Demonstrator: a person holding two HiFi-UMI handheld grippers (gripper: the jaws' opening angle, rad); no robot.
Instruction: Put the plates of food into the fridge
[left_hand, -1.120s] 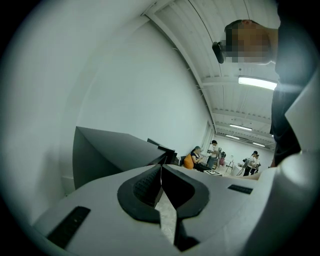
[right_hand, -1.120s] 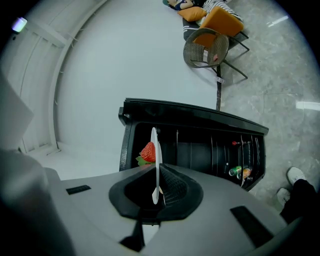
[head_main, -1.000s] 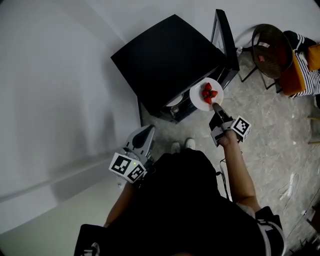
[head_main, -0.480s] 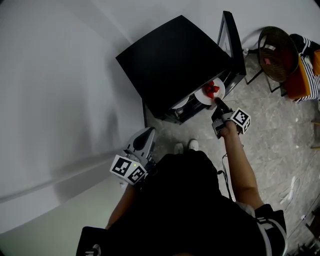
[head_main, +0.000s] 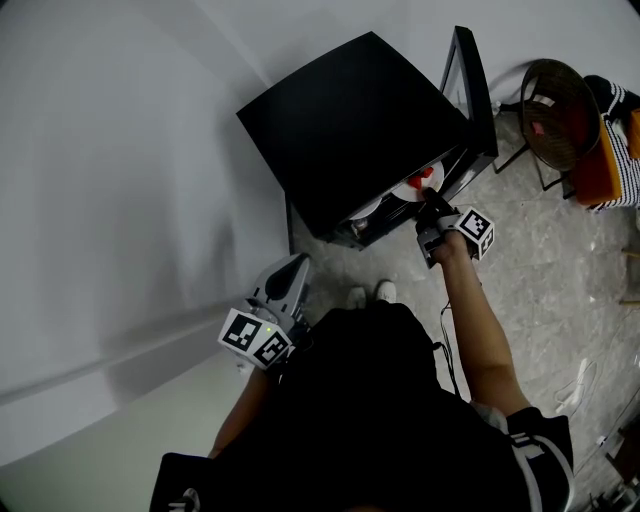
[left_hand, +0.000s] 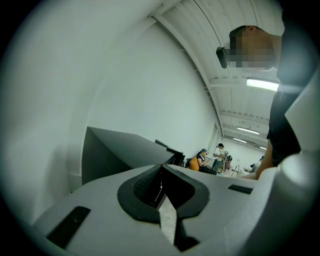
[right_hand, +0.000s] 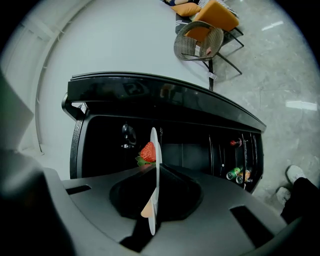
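Right claw (right_hand: 155, 200) squeezed on the rim of the white plate (right_hand: 155, 145) | plate with strawberries (right_hand: 148, 151) sits at the open fridge (head_main: 350, 120) mouth, shelf straight ahead of your claw | your left claw (left_hand: 161, 182) is closed on nothing, far back | slide it in flat.

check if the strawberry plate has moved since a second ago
Yes, the strawberry plate has slid in under the top of the fridge, now mostly hidden.

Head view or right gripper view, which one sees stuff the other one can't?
Only the head view shows the left gripper and the person's shoes. Only the right gripper view shows the cans stored in the fridge. Both show the black fridge, the strawberry plate pinched in the right gripper, and the round chair.
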